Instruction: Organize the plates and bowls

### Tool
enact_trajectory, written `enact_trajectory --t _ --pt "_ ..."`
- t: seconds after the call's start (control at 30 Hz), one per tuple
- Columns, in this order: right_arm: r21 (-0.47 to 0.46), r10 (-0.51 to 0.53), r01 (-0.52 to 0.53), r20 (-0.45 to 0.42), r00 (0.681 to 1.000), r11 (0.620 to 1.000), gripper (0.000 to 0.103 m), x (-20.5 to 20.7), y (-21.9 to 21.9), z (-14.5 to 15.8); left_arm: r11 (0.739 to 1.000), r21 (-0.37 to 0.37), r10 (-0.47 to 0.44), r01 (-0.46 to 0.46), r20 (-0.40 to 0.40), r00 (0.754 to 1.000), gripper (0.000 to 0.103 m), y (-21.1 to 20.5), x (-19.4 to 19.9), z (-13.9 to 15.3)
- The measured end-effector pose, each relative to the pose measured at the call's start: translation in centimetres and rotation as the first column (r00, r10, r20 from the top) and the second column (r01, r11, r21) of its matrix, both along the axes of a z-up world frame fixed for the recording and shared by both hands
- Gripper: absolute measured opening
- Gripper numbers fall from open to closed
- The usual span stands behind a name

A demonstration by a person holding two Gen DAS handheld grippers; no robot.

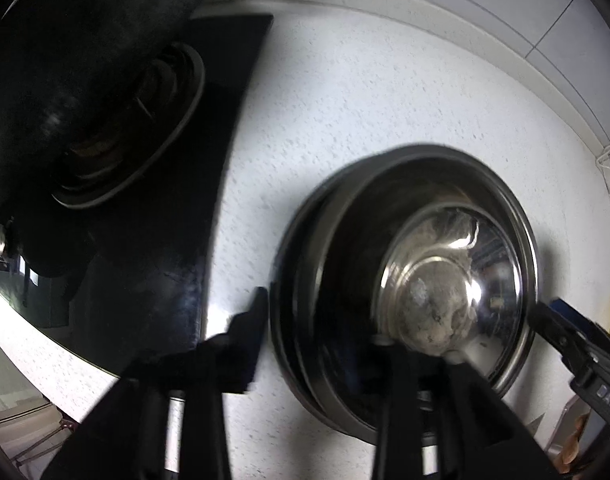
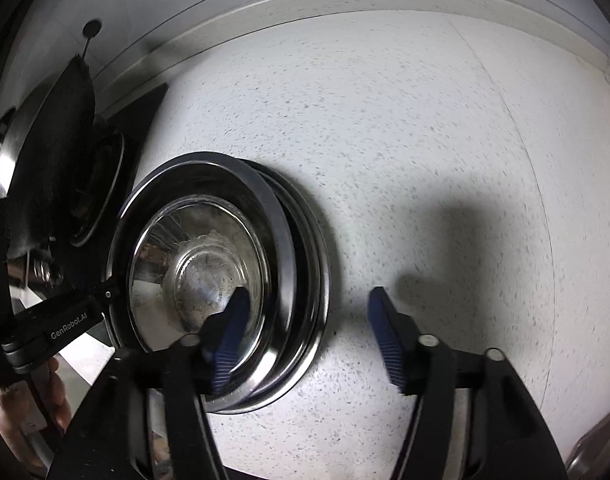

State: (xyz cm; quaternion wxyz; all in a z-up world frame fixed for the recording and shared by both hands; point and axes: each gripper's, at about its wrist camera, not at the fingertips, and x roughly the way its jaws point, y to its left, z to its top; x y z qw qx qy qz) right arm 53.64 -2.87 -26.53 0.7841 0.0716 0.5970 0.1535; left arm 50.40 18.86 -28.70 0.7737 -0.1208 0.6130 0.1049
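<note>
A stack of shiny steel bowls and plates [image 1: 425,264] sits on the white speckled counter; it also shows in the right wrist view [image 2: 225,272]. My left gripper [image 1: 329,332] is open and straddles the stack's left rim, one finger outside, the other over the bowl. My right gripper [image 2: 305,320] is open and straddles the stack's right rim, its left finger [image 2: 229,332] over the bowl and its right finger [image 2: 385,332] above bare counter. The right gripper's tip shows at the stack's right edge in the left wrist view [image 1: 561,328].
A black stove top [image 1: 153,208] with a burner [image 1: 137,128] and a dark pan above it lies left of the stack. The tiled wall and counter backsplash [image 2: 345,0] run behind. White counter [image 2: 425,160] spreads to the right.
</note>
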Motion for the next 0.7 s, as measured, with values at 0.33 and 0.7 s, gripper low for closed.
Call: enact_trajectory --t 0.33,0.7 --pt "-0.02 -0.198 0.204 0.164 0.966 0.979 0.081 -2.4 -7.7 2.1 0.999 0.046 -0.022 0.014 0.178 0.984 0.045 -0.8 -0.8 3.3" --pt "0.027 -0.213 0.228 0.478 0.852 0.973 0.081 -12.0 -15.6 10.7 0.986 0.162 -0.042 -0.05 0.516 0.856 0.045 -7.8 -11.7 13.8"
